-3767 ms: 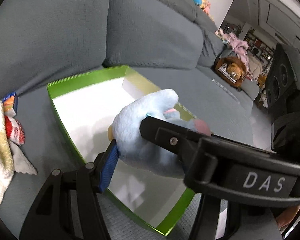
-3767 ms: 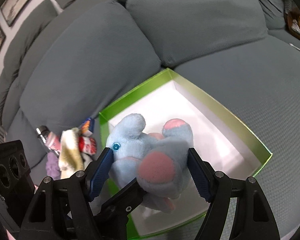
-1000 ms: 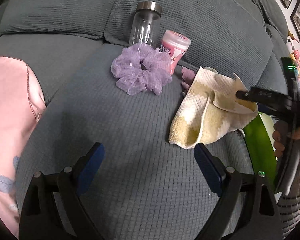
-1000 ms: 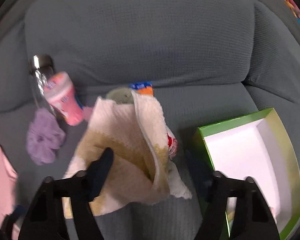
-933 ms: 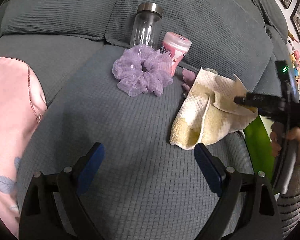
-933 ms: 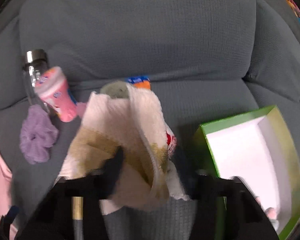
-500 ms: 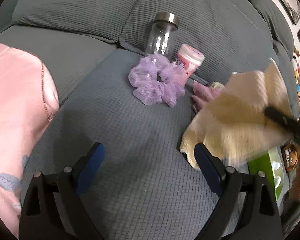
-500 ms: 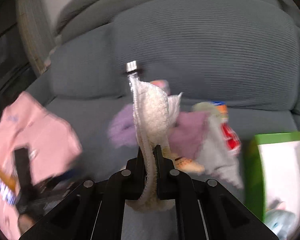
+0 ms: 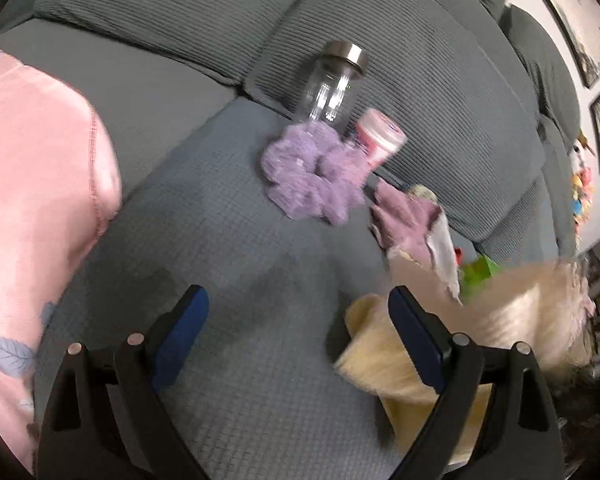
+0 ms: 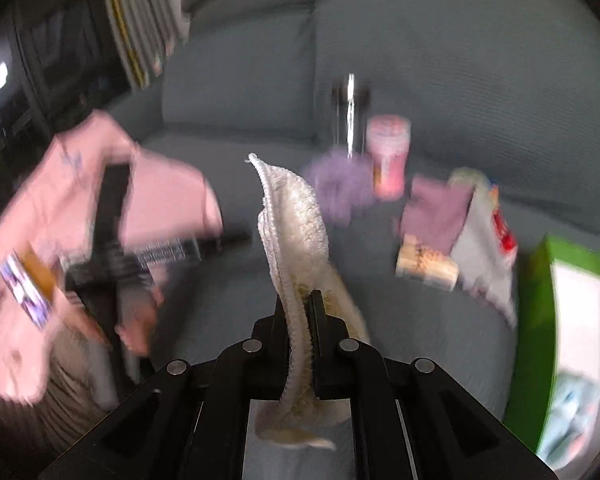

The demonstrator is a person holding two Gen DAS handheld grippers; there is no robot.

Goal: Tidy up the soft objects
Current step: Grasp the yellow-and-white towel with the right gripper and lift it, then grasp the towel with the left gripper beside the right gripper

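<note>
Right gripper: jaws clamped on the towel, lifted above the sofa.
Left gripper: jaws apart, empty.
Towel axis: long axis runs along the jaws, free corner pointing away.
Risk: thin edge grip may slip; trailing cloth could snag the green box.

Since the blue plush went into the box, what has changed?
The right gripper has let go of the plush, moved left to the pile and clamped the cream towel, lifting it off the couch. The left gripper stays open and empty; scrunchie, glass bottle and pink cup are unmoved.
</note>
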